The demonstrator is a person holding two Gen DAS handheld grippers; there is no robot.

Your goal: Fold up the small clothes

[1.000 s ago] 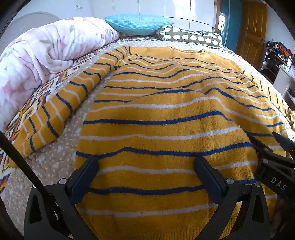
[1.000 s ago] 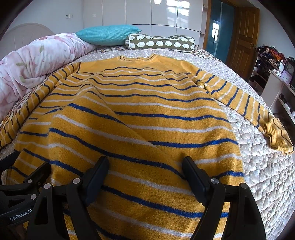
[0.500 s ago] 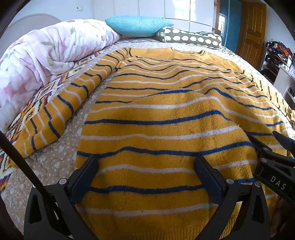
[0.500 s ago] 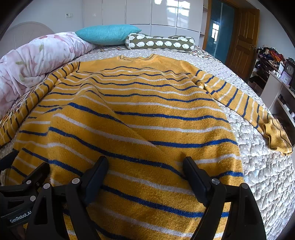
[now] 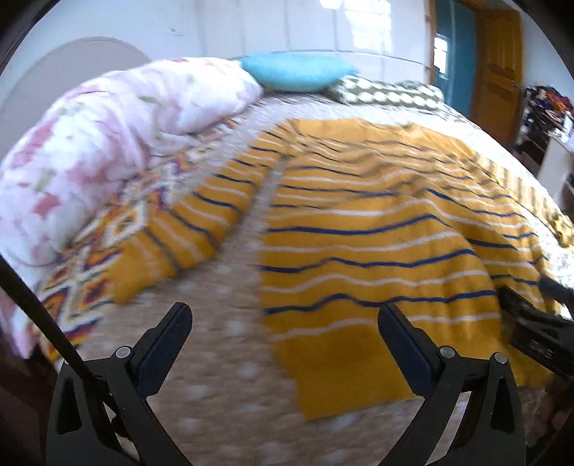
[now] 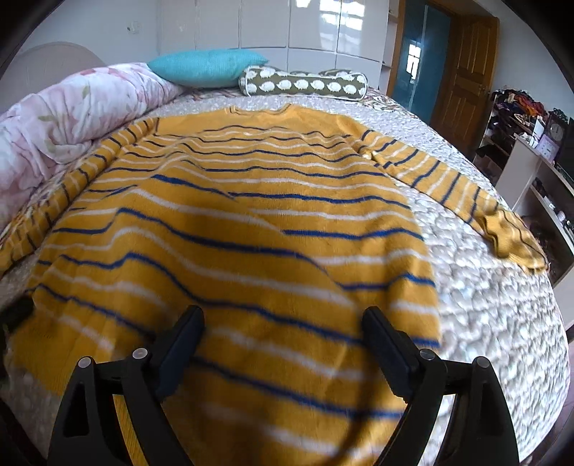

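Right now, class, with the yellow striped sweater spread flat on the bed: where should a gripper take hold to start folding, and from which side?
Probably the sweater's sleeve cuff, approached from the bed's open edge: it lies bunched and raised, clear of the body, so fingers can slip under it. The right gripper is open and nearest.

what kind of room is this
Almost certainly a bedroom in a home. A yellow striped sweater lies spread on a made bed, with a teal pillow and a rolled pink floral duvet at its head, and white wardrobe doors stand behind.
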